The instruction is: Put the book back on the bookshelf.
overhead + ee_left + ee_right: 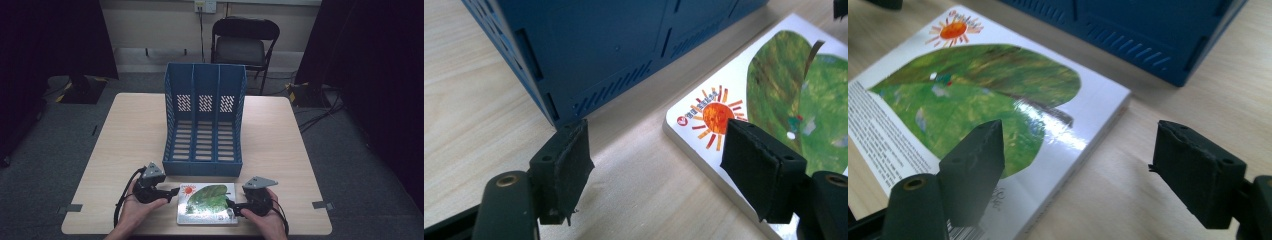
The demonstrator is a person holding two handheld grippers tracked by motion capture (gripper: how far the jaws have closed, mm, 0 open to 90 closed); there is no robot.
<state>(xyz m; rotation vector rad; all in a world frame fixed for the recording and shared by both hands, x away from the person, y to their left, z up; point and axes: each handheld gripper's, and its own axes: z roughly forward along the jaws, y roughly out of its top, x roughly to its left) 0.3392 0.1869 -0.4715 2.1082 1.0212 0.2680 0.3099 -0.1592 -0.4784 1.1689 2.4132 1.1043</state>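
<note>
Wooden table [130, 130], blue three-slot file rack [205, 117] standing just beyond both grippers, picture book [207, 202] lying flat between them, left gripper [171, 193] spread wide at the book's left corner, right gripper [231, 209] spread wide straddling its right edge

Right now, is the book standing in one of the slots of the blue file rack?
No, the book lies flat on the table in front of the blue file rack, between the two grippers.
</note>
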